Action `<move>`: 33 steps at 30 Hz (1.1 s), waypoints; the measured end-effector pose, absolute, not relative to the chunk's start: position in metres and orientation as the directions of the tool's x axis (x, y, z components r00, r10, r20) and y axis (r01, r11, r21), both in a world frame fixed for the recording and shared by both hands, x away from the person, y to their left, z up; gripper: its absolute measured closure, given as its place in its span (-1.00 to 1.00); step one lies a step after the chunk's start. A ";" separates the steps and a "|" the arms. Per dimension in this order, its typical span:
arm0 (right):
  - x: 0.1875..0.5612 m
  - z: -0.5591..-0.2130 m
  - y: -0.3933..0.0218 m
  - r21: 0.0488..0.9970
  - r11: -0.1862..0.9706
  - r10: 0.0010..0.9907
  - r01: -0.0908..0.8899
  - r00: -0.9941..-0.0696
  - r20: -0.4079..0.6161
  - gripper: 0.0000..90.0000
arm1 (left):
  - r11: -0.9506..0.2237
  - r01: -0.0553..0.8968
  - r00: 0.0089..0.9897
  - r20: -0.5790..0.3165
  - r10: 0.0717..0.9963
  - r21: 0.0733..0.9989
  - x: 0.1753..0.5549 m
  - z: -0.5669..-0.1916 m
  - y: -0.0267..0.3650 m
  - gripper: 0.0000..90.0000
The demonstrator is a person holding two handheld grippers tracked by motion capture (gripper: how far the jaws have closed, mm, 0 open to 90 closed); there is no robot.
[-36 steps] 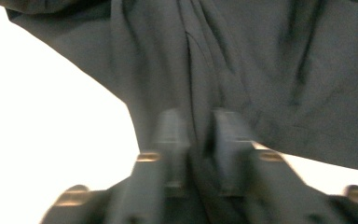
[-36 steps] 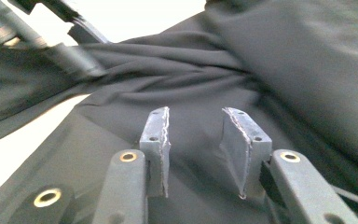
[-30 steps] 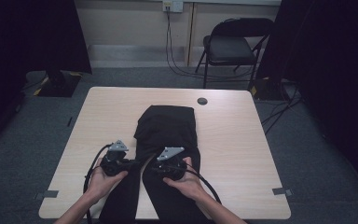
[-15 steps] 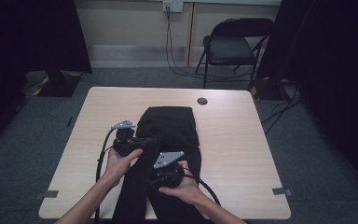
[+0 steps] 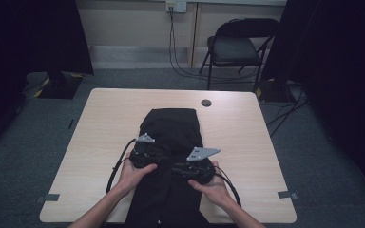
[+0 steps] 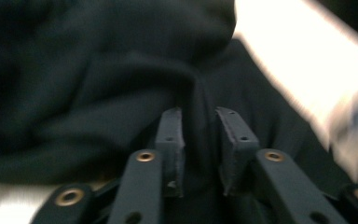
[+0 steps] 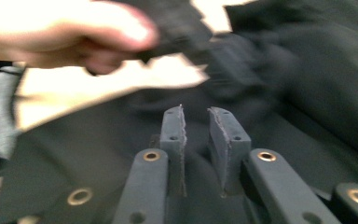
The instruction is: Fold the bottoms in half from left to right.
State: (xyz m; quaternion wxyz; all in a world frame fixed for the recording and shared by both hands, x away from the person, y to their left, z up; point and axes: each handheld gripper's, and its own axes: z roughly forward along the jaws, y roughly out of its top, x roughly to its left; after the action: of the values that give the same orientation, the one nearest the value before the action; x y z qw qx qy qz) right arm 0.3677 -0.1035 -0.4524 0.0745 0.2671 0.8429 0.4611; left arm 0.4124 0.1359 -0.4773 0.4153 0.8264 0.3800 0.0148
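Black trousers (image 5: 171, 156) lie lengthwise along the table (image 5: 100, 123) middle. Both grippers hover above their near half: left gripper (image 6: 199, 140) jaws just parted, right gripper (image 7: 204, 140) narrowing, nothing pinched.

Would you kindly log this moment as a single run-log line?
item: black garment on table | left hand-held gripper: jaws just opened, nothing clamped | right hand-held gripper: jaws just narrowed, gap visible, nothing clamped

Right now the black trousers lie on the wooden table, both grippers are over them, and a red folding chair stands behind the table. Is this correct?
Not fully. The folding chair is black, not red, as the high view shows. The rest holds: the black trousers lie on the wooden table, with the left gripper and right gripper over them.
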 end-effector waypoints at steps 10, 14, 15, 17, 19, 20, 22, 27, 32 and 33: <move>0.423 -0.454 -0.142 0.822 0.350 0.714 0.448 -0.696 0.076 0.27 | -0.328 0.536 0.727 -0.227 0.648 0.778 0.411 -0.443 0.179 0.21; 0.455 -0.451 -0.140 0.822 0.334 0.739 0.460 -0.670 0.075 0.06 | -0.269 0.526 0.682 -0.211 0.700 0.807 0.435 -0.435 0.195 0.42; 0.463 -0.452 -0.138 0.816 0.341 0.744 0.467 -0.664 0.069 0.03 | -0.256 0.526 0.670 -0.209 0.713 0.811 0.441 -0.436 0.195 0.42; 0.477 -0.457 -0.135 0.803 0.340 0.759 0.489 -0.647 0.073 -0.02 | -0.234 0.539 0.642 -0.215 0.736 0.809 0.460 -0.439 0.194 0.34; 0.487 -0.468 -0.132 0.787 0.329 0.765 0.521 -0.636 0.101 -0.04 | -0.234 0.546 0.632 -0.212 0.745 0.804 0.470 -0.444 0.189 0.22; 0.489 -0.471 -0.131 0.781 0.334 0.769 0.527 -0.632 0.098 -0.05 | -0.240 0.551 0.636 -0.217 0.741 0.799 0.476 -0.447 0.186 0.17; 0.492 -0.481 -0.128 0.771 0.332 0.766 0.543 -0.632 0.115 -0.06 | -0.254 0.559 0.641 -0.217 0.736 0.790 0.482 -0.454 0.180 0.12; 0.494 -0.494 -0.125 0.762 0.318 0.770 0.564 -0.623 0.139 -0.11 | -0.364 0.579 0.658 -0.153 0.738 0.730 0.487 -0.480 0.163 0.12; 0.489 -0.491 -0.118 0.762 0.380 0.765 0.524 -0.642 0.060 0.19 | -0.365 0.558 0.641 -0.106 0.760 0.745 0.484 -0.481 0.159 0.40; 0.489 -0.488 -0.118 0.763 0.387 0.767 0.518 -0.640 0.046 0.27 | -0.363 0.551 0.646 -0.109 0.755 0.751 0.484 -0.479 0.161 0.49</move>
State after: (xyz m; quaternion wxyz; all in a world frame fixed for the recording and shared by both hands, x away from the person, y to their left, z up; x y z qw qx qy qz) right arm 0.4886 -0.1178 -0.4885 0.1596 0.3930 0.8173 0.3900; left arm 0.4843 0.1606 -0.4789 0.3975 0.8156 0.4004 0.1283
